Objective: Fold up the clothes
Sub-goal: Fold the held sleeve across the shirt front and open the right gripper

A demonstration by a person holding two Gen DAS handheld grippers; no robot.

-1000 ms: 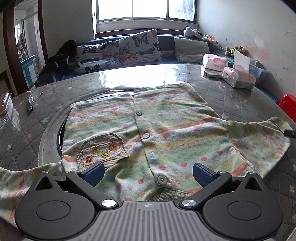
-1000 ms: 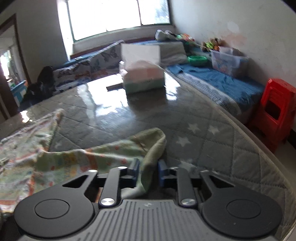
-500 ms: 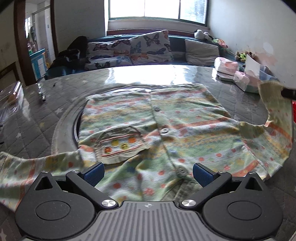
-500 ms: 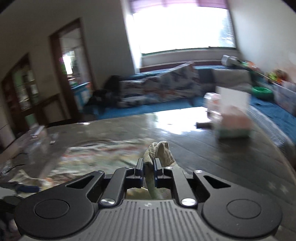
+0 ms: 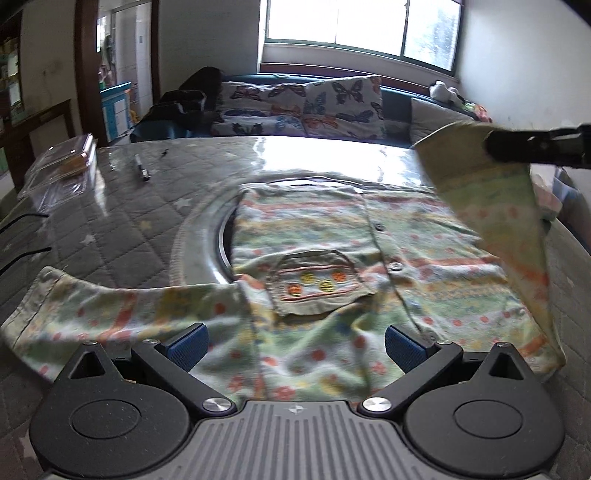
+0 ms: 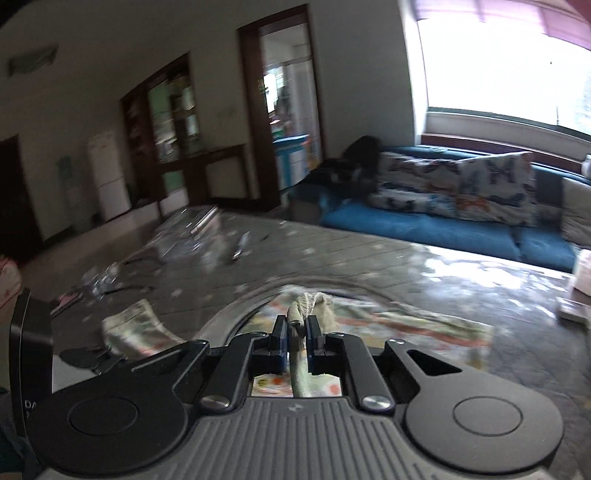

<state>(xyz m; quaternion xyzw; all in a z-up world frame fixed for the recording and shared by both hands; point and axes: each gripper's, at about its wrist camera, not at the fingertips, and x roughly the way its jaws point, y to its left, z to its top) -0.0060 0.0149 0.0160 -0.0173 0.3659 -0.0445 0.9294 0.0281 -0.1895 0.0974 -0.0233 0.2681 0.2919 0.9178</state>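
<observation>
bright window [image 5: 356, 27] behind blue sofa [image 6: 436, 225], butterfly cushions [image 5: 303, 107], white walls

Grey quilted table [image 5: 122, 236] bearing spread shirt [image 5: 332, 266], pen [image 5: 141, 171], clear box [image 5: 70, 162].

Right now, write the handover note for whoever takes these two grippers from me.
Right gripper: shut on the sleeve, held lifted over the shirt.
Left gripper: open, empty, above the shirt's near edge.
Shirt lies face up, buttoned, on the table; other sleeve lies spread out flat.
Done: one sleeve picked up.
Left: lay it across, fold the other sleeve, fold the body.
</observation>
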